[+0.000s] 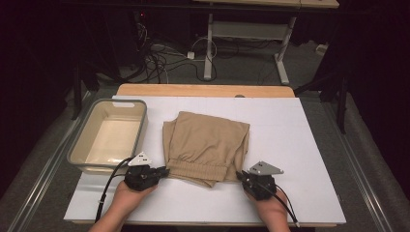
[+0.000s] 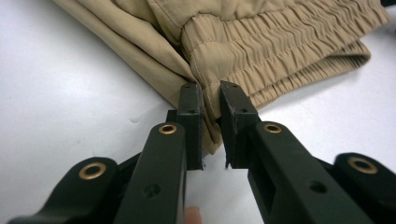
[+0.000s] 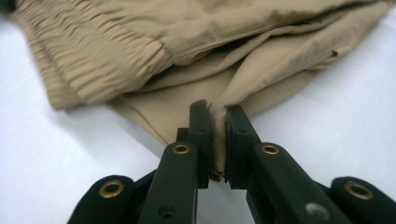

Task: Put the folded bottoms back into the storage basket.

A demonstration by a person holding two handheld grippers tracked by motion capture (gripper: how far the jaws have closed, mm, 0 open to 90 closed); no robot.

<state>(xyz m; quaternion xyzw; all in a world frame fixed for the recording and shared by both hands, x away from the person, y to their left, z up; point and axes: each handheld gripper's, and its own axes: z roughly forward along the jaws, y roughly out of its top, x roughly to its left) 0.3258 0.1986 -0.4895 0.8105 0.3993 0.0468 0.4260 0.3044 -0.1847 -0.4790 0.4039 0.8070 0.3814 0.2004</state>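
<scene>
Nearest me, both hands sit at the front edge of the white worktop (image 1: 300, 145). My left tongs (image 1: 163, 171), at about 7 o'clock from the worktop's middle, are clamped on the near left corner of the folded tan trousers (image 1: 205, 142). In the left gripper view those left tongs (image 2: 211, 91) pinch the cloth just beside the gathered elastic waistband (image 2: 280, 42), fabric pressed between the pads.

My right tongs (image 1: 239, 176), at about 5 o'clock, are closed on the near right corner of the same garment. In the right gripper view the right tongs (image 3: 218, 109) squeeze a thin fold of cloth, the jaws nearly meeting.

The trousers lie flat at the centre of the worktop, waistband towards me. At 9 o'clock from them, just apart, stands a grey bin (image 1: 138, 104). Beyond the far edge, at 12 o'clock, cables (image 1: 159, 60) and a table frame (image 1: 209, 53) stand on the floor.
</scene>
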